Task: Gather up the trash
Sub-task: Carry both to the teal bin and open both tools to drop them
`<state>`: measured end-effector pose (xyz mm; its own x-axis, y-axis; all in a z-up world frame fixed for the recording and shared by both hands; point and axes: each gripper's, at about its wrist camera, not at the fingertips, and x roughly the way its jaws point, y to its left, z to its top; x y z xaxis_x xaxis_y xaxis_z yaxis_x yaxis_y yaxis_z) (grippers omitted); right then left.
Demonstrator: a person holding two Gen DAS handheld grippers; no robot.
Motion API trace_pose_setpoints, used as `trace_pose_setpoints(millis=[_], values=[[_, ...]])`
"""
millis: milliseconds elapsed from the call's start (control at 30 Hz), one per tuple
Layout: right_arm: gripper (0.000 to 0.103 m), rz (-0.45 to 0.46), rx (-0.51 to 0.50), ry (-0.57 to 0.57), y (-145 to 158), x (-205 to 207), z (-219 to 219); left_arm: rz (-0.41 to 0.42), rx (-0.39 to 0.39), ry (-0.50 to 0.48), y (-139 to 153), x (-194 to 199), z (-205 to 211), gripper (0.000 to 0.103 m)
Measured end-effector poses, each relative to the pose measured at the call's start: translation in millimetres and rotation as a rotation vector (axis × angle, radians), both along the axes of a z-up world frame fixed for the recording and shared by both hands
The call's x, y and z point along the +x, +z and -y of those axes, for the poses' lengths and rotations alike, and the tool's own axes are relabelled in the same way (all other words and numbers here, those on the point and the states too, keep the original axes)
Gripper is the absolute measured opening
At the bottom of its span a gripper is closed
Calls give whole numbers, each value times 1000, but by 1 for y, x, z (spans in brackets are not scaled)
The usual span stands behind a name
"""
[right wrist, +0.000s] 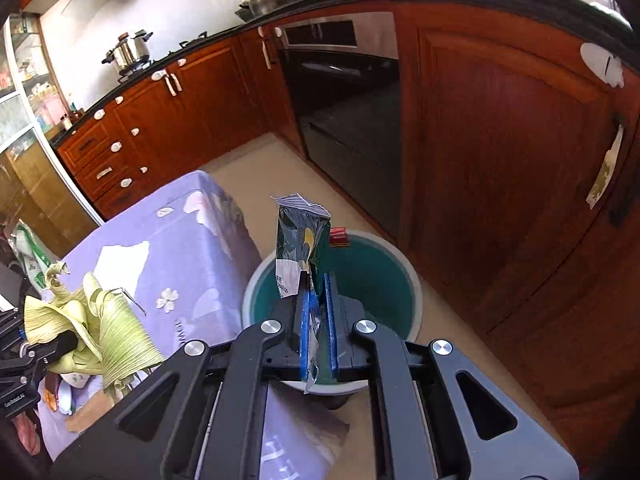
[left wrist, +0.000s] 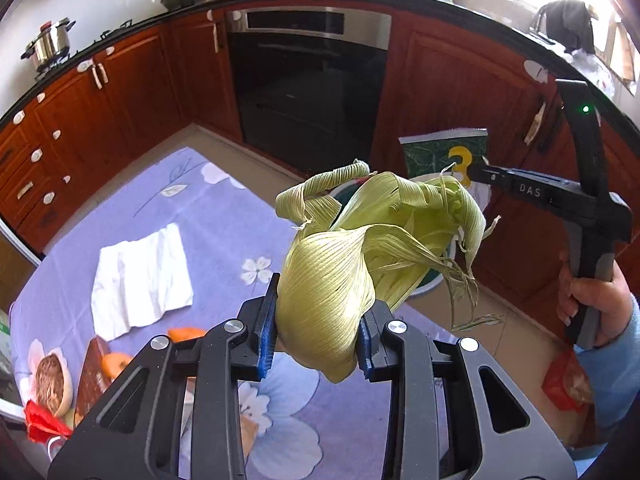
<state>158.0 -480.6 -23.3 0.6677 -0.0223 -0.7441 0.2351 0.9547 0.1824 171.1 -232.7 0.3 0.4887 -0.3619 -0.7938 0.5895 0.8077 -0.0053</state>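
Note:
My left gripper (left wrist: 316, 332) is shut on a bundle of pale green corn husks (left wrist: 360, 256), held above the table's right edge. The husks (right wrist: 100, 332) also show at the lower left of the right wrist view. My right gripper (right wrist: 318, 320) is shut on a dark green snack wrapper (right wrist: 300, 240), held upright over a teal bin (right wrist: 376, 280) with a white rim on the floor. In the left wrist view the wrapper (left wrist: 444, 152) hangs at the right, pinched by the right gripper (left wrist: 480, 172), and the husks hide most of the bin (left wrist: 424, 280).
A table with a purple floral cloth (left wrist: 192, 208) holds a white napkin (left wrist: 140, 276), orange peels (left wrist: 116, 362) and other scraps at its near left corner. Red-brown cabinets (right wrist: 500, 152) and a black oven (left wrist: 308, 88) line the wall close behind the bin. A hand (left wrist: 596, 300) holds the right gripper.

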Motion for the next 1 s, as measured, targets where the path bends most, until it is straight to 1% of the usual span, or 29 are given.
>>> trace_pose_setpoints(millis=[100, 233, 267, 300, 400, 433, 500, 533, 567, 633, 700, 833, 900, 933, 1000], values=[[7, -59, 16, -9, -26, 19, 14, -20, 22, -17, -14, 21, 23, 33], [13, -121, 63, -11, -56, 38, 27, -55, 49, -36, -34, 46, 47, 33], [25, -132, 76, -9, -61, 43, 30, -60, 57, -41, -39, 51, 53, 33], [40, -140, 83, -11, -66, 47, 32, -64, 66, -46, -44, 55, 59, 33], [59, -147, 99, -18, -73, 52, 38, -85, 80, -60, -57, 67, 72, 33], [61, -146, 102, -27, -74, 52, 42, -91, 85, -63, -61, 70, 77, 33], [72, -143, 99, -52, -73, 49, 45, -102, 87, -73, -67, 76, 83, 33], [75, -138, 97, -67, -71, 46, 48, -109, 86, -81, -69, 78, 88, 33], [77, -129, 92, -86, -68, 44, 52, -114, 86, -91, -71, 79, 94, 33], [77, -107, 85, -111, -61, 39, 57, -116, 88, -115, -74, 81, 106, 33], [85, -87, 61, -143, -51, 34, 63, -123, 89, -142, -77, 79, 118, 34], [88, -33, -3, -189, -29, 20, 69, -144, 94, -175, -87, 79, 136, 34], [92, -30, -10, -186, -23, 19, 71, -159, 86, -183, -90, 81, 142, 38], [92, -32, -13, -182, -21, 19, 70, -165, 82, -189, -90, 82, 145, 41], [92, -38, -21, -172, -19, 20, 69, -151, 86, -190, -89, 83, 151, 52]])
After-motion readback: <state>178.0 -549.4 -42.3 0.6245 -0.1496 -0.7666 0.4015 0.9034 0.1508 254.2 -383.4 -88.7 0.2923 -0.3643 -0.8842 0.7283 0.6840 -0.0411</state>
